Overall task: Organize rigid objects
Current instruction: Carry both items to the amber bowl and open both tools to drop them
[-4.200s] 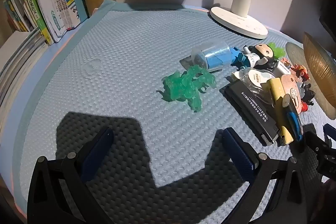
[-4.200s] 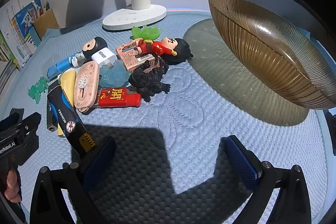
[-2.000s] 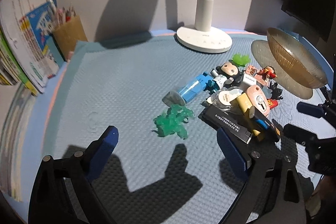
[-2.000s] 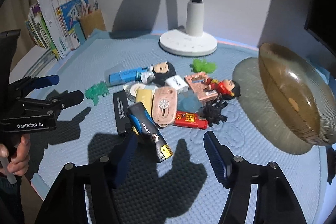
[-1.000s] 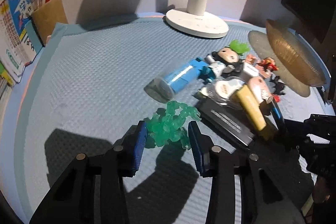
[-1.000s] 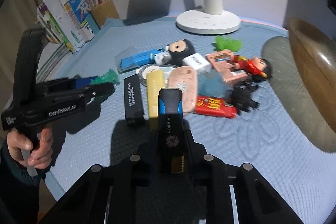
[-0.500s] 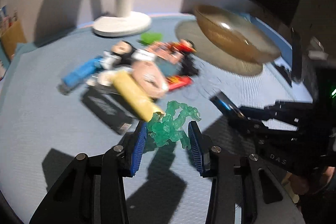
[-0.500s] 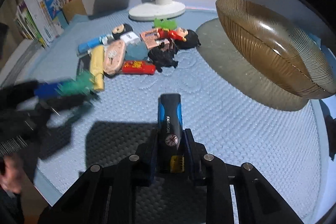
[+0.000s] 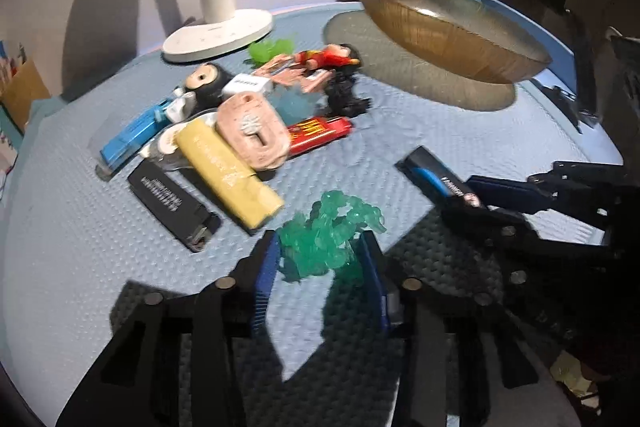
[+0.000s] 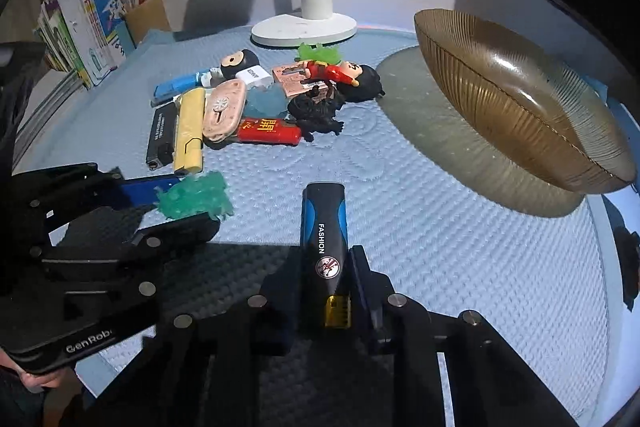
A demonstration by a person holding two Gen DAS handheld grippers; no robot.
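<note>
My left gripper (image 9: 320, 247) is shut on a translucent green figure (image 9: 328, 227), held just above the blue mat in front of the pile. A black and blue lighter (image 10: 324, 219) marked FASHION stands between the fingers of my right gripper (image 10: 326, 259), whose jaws are closing on it. From the right wrist, the green figure (image 10: 196, 195) hangs at the left, close beside the lighter. A ribbed amber glass bowl (image 10: 520, 99) stands at the right, beyond both grippers.
The pile on the mat holds a yellow lighter (image 10: 190, 131), a black lighter (image 10: 160, 135), a red lighter (image 10: 268, 131), a pink case (image 10: 224, 111), a black figure (image 10: 316, 111) and a red doll (image 10: 340, 73). A white lamp base (image 10: 304, 25) stands behind, books (image 10: 80, 27) at far left.
Both grippers went from open to shut on their objects. The left one carried the green figure to the right, next to the right gripper. The right one drew the lighter out of the pile.
</note>
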